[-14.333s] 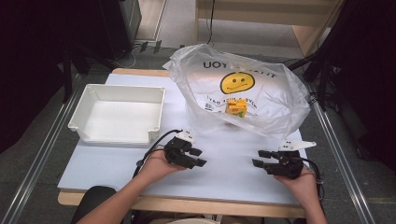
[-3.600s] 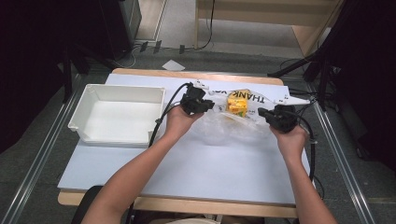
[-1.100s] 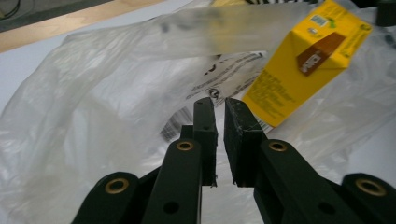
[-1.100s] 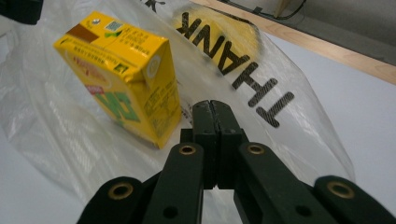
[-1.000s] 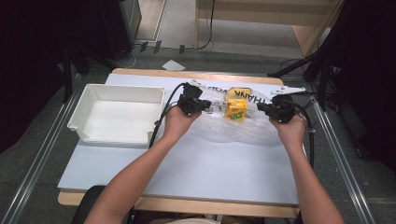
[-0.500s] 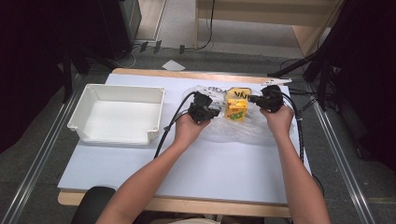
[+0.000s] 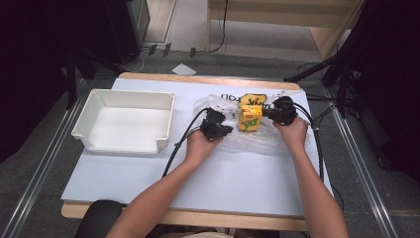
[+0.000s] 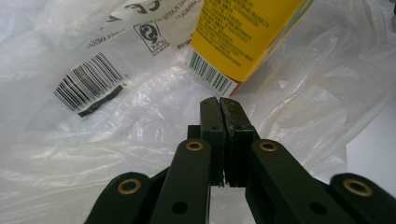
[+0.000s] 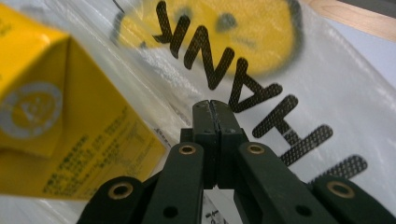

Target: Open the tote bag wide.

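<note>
A yellow carton [image 7: 250,118] is seen upright on a crumpled clear plastic bag [image 7: 257,141], flanked closely by the left gripper [image 7: 216,125] and right gripper [image 7: 281,110]; a white tray [image 7: 163,119] is placed to the left.

The high view is evenly lit from above on the pale table [image 7: 148,173], while the floor and room at the left and right edges sink into near black. Shadows under the forearms are soft and faint. The picture is slightly soft and grainy. In the left gripper view the plastic bag [image 8: 93,154] glares white, with the jaws sharp. In the right gripper view the yellow carton [image 9: 56,130] is blurred and out of focus.
</note>
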Available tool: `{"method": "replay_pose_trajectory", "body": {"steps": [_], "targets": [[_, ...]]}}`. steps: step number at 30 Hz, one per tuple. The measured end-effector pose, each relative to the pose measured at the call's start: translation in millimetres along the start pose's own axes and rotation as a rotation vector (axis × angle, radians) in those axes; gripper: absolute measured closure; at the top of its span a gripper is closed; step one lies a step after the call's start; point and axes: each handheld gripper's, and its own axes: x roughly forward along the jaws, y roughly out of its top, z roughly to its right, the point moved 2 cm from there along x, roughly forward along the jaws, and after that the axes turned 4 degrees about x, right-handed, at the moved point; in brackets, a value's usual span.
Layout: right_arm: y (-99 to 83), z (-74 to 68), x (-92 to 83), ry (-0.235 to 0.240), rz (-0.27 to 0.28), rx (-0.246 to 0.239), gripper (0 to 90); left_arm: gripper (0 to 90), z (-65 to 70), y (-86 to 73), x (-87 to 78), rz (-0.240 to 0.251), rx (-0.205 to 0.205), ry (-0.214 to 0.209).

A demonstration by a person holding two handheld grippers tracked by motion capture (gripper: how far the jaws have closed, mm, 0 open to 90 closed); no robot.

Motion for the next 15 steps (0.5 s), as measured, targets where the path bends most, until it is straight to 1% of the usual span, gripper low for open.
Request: {"method": "replay_pose_trajectory", "body": {"steps": [1,4,5,7,11,14,15], "targets": [[-2.4,1.0,0.6,-0.005,0.004,0.004,90.0,89.5,0.7,-0.7,1.3,0.001,-0.002,-0.003],[-9.1,6.0,6.3,-0.005,-0.030,0.025,90.0,89.4,2.7,-3.1,3.1,0.001,0.002,-0.011],[-11.3,7.3,9.1,-0.006,-0.040,0.027,90.0,89.3,3.0,-4.0,3.6,-0.005,0.010,-0.014],[-12.6,8.1,12.5,-0.008,-0.042,0.023,90.0,89.2,4.4,-6.9,6.1,-0.010,0.013,-0.018],[-11.8,6.7,18.9,-0.014,-0.041,0.022,90.0,89.0,7.7,-13.4,9.1,-0.010,0.005,-0.034],[-12.1,4.5,25.1,-0.029,-0.055,0.013,90.0,88.8,11.6,-17.1,7.7,-0.004,0.016,-0.043],[-12.4,4.1,26.4,-0.026,-0.045,0.008,90.0,88.8,12.3,-18.1,6.9,-0.005,0.019,-0.046]]}}
